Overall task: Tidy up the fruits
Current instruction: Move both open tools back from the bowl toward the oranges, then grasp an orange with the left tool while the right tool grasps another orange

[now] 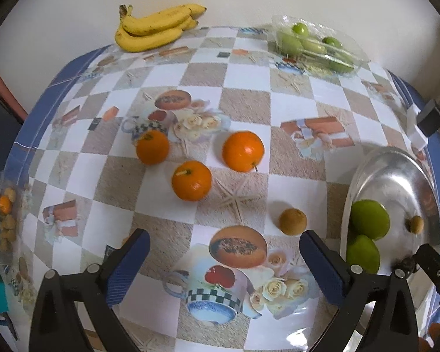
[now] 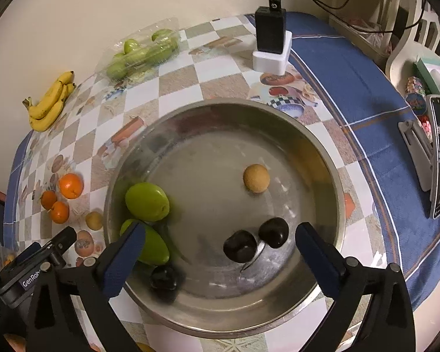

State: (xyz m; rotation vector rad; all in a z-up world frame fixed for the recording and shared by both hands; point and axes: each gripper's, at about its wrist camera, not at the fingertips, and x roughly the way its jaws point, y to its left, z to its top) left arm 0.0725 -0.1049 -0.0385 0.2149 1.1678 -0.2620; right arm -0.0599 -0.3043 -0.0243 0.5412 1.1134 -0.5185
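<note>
The left gripper gapes wide, empty; three oranges lie ahead of it. The right gripper gapes wide over the metal bowl, plums between its fingers.

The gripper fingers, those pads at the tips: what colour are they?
Dark blue pads on black arms, on both the right gripper and left gripper. The right wrist view shows it best.

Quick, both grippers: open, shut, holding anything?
Left gripper: open, holding nothing, over the checkered tablecloth.
Right gripper: open, holding nothing, above the round steel bowl.
</note>
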